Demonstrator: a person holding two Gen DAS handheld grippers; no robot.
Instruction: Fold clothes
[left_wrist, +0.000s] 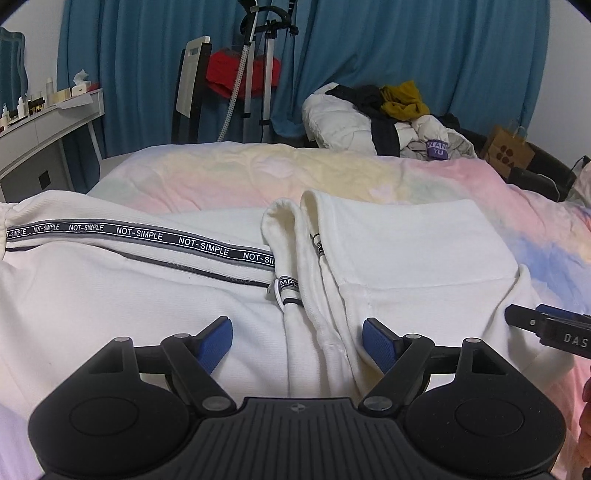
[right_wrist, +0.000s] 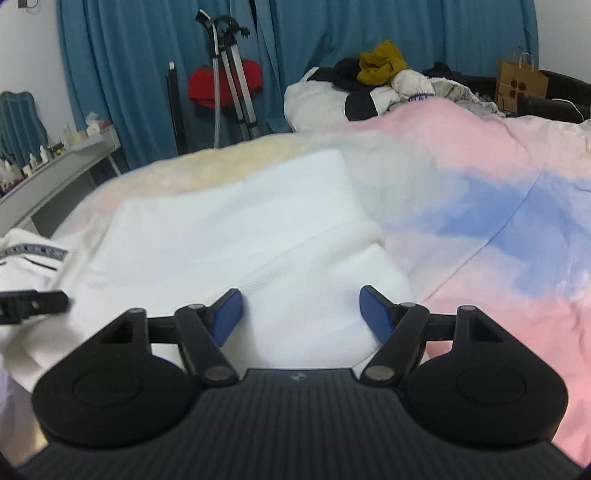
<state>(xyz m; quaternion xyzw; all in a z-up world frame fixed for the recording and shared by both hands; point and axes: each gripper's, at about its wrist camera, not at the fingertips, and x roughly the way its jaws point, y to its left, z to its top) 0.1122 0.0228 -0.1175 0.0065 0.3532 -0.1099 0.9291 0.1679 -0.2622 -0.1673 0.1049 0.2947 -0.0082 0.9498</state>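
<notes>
Blue curtains (left_wrist: 406, 66) are seen behind a pastel bedspread (left_wrist: 221, 173) on which a white garment (left_wrist: 110, 295) is spread. Both the left gripper (left_wrist: 297, 339) and right gripper (right_wrist: 301, 310) are held wide apart above the fabric, nothing being gripped.

Garment (left_wrist: 147, 288) on bed (left_wrist: 406, 177); clothes pile (left_wrist: 388, 114) apparently behind.

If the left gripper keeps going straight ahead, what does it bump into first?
Probably the white garment: the open left gripper points along its bunched middle fold, with the pastel bedspread beyond. Depth is hard to judge.
</notes>
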